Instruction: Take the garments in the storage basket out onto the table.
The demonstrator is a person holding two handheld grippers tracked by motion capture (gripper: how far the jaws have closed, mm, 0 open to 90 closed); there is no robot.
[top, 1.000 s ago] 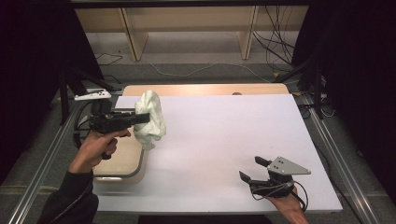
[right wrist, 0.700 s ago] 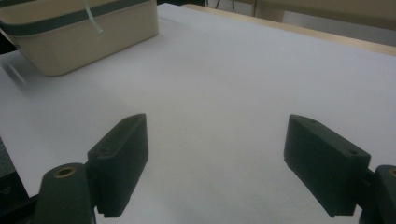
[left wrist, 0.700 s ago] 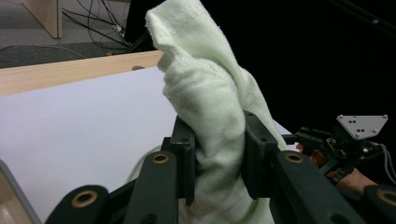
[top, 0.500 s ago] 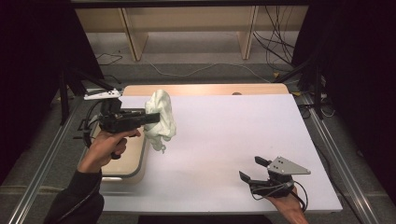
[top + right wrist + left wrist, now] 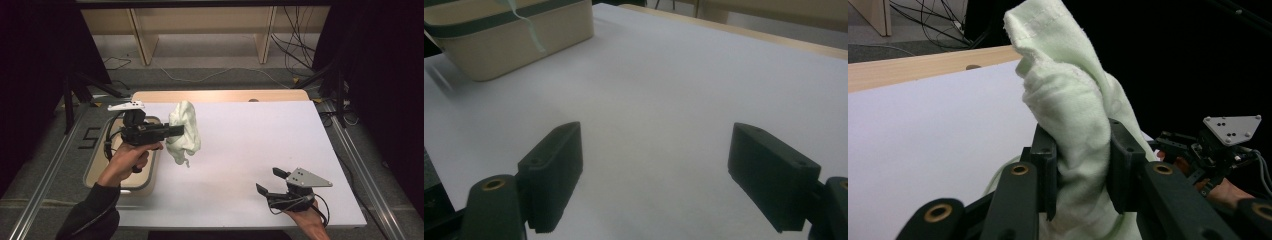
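Observation:
A pale green cloth [image 5: 184,131] hangs bunched in the air over the left part of the white table top [image 5: 250,145]. My left gripper [image 5: 179,130] is shut on the cloth, held level and pointing right. In the left gripper view the cloth [image 5: 1073,115] is squeezed between both black pads and rises above them. My right gripper [image 5: 272,181] rests near the table's front right corner, open, with nothing between its fingers. In the right gripper view its gripper [image 5: 656,170] stands wide open over bare white table.
A beige tub [image 5: 97,170] with a dark rim sits at the table's left edge, under my left hand; it shows too in the right gripper view as the tub [image 5: 514,40]. A wooden board [image 5: 220,96] borders the table's far side. Cables lie on the floor behind.
My left gripper has carried the cloth to the right, away from the tub and farther over the table. The right gripper has not moved.

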